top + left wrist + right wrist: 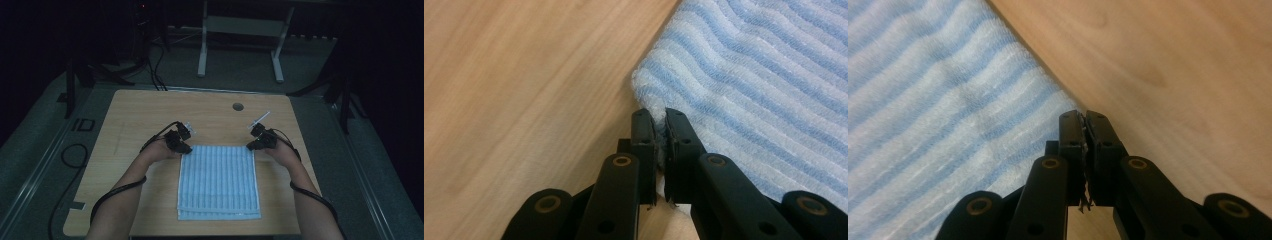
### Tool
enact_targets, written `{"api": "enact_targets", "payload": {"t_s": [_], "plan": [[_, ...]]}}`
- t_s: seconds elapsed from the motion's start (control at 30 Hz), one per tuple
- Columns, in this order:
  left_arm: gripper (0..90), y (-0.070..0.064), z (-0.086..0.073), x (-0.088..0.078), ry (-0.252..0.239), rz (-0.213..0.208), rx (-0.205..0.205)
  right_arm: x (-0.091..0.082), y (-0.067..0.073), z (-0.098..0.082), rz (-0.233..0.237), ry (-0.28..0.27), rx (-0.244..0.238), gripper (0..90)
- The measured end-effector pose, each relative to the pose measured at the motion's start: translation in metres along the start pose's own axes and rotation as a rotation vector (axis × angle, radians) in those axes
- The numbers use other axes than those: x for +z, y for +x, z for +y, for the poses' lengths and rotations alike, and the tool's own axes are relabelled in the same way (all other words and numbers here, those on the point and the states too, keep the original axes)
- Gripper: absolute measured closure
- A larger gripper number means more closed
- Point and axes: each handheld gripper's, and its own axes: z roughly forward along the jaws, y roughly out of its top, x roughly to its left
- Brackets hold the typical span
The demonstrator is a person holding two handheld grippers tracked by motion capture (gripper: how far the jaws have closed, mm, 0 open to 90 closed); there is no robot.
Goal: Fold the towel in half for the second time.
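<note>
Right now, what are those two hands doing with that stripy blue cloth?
A person at a wooden table holds a gripper in each hand. The left gripper is pinched shut on one far corner of the folded blue striped towel, and the right gripper is shut on the other far corner. The towel lies flat, not yet lifted.

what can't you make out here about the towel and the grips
- High view: the left gripper and right gripper are too small to show their jaws on the towel.
- Left gripper view: the pinched towel edge is hidden between the jaws.
- Right gripper view: same, and the towel runs off the left edge.
</note>
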Motion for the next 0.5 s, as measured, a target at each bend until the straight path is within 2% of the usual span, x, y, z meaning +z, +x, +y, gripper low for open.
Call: {"api": "enact_targets", "payload": {"t_s": [0.1, 0.17, 0.23, 0.3, 0.37, 0.4, 0.43, 0.5], "plan": [[85.9, 0.006, 0.002, -0.008, -0.05, 0.043, -0.04, -0.006, -0.001, 0.004, -0.015, -0.032, -0.006, 86.7], [85.9, 0.01, 0.004, -0.019, -0.093, 0.085, -0.049, -0.013, 0.0, 0.01, -0.023, -0.06, -0.012, 86.7], [85.8, 0.01, 0.004, -0.024, -0.109, 0.101, -0.042, -0.016, 0.0, 0.012, -0.024, -0.074, -0.014, 86.7], [85.8, 0.011, 0.004, -0.031, -0.126, 0.092, -0.047, -0.022, 0.001, 0.015, -0.03, -0.09, -0.026, 86.7], [85.8, 0.009, 0.003, -0.037, -0.133, 0.099, -0.03, -0.03, 0.005, 0.017, -0.035, -0.101, -0.044, 86.7], [85.8, 0.008, 0.002, -0.039, -0.128, 0.085, -0.03, -0.03, 0.005, 0.017, -0.035, -0.101, -0.044, 86.7], [85.8, 0.005, 0.001, -0.042, -0.128, 0.106, -0.017, -0.032, 0.008, 0.017, -0.038, -0.102, -0.053, 86.7], [85.7, 0.001, -0.003, -0.045, -0.124, 0.082, -0.006, -0.038, 0.02, 0.011, -0.033, -0.126, -0.087, 86.7]]}}
